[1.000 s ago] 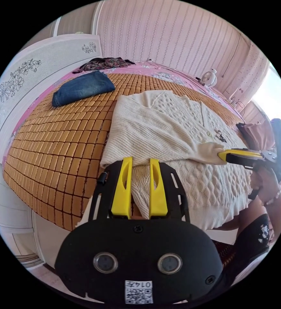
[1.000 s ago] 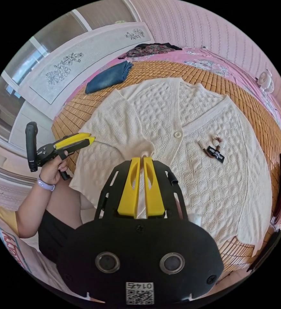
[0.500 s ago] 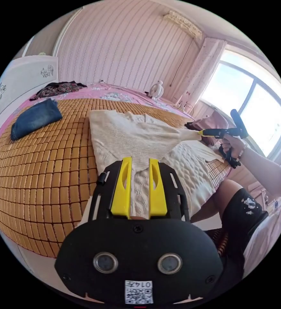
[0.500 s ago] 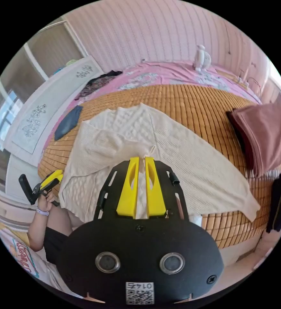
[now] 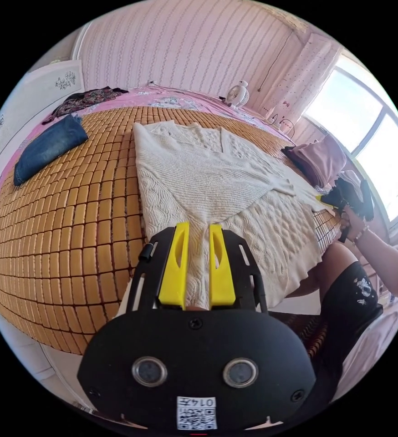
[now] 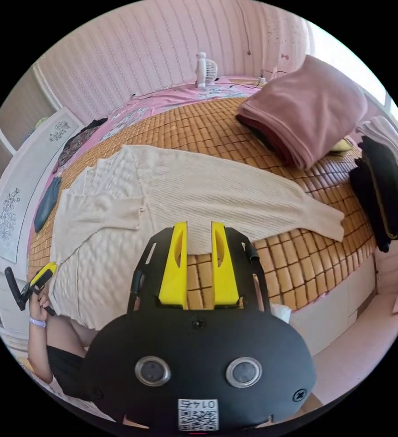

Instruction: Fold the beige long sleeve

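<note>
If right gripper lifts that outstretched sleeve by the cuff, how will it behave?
Probably floppy: the sleeve lies limp and flat on the bamboo mat, so it should drape. The ribbed knit looks stretchy and may elongate. The right gripper is open above it.

The left tool's black housing covers the cream sweater's near hem and the bed's front edge. In the right gripper view, the right tool's housing hides part of the bamboo mat. The person's far hand covers most of the right tool's body, its jaws too small to judge.
</note>
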The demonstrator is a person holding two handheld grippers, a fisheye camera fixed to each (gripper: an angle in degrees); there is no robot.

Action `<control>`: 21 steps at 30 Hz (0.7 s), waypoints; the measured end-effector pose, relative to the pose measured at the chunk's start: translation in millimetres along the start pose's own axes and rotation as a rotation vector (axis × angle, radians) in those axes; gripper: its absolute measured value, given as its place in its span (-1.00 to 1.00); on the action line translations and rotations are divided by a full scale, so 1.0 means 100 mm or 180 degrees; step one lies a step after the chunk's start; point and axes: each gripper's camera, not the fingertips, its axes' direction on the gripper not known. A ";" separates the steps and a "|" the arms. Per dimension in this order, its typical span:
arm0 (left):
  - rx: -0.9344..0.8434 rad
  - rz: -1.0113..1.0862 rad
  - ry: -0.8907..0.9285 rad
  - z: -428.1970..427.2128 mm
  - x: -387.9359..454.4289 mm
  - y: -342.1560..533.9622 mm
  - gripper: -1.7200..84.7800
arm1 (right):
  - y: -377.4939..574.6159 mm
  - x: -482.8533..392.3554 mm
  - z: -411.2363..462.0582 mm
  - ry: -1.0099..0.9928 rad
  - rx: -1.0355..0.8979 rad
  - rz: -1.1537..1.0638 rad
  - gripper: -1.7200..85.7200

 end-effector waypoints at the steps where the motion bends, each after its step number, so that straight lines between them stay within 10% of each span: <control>1: 0.0001 0.0033 -0.0027 -0.01 0.02 0.01 -0.79 | 0.00 0.21 -0.05 0.0173 0.0048 0.0154 -0.75; 9: 0.0134 0.0742 0.0238 -0.07 0.86 -0.17 -0.78 | -0.09 1.33 -0.06 0.0508 0.0038 0.1115 -0.71; 21: -0.0549 0.2157 0.0758 1.37 3.08 -0.90 -0.76 | -0.09 1.53 -0.20 0.0213 -0.0060 0.0408 -0.91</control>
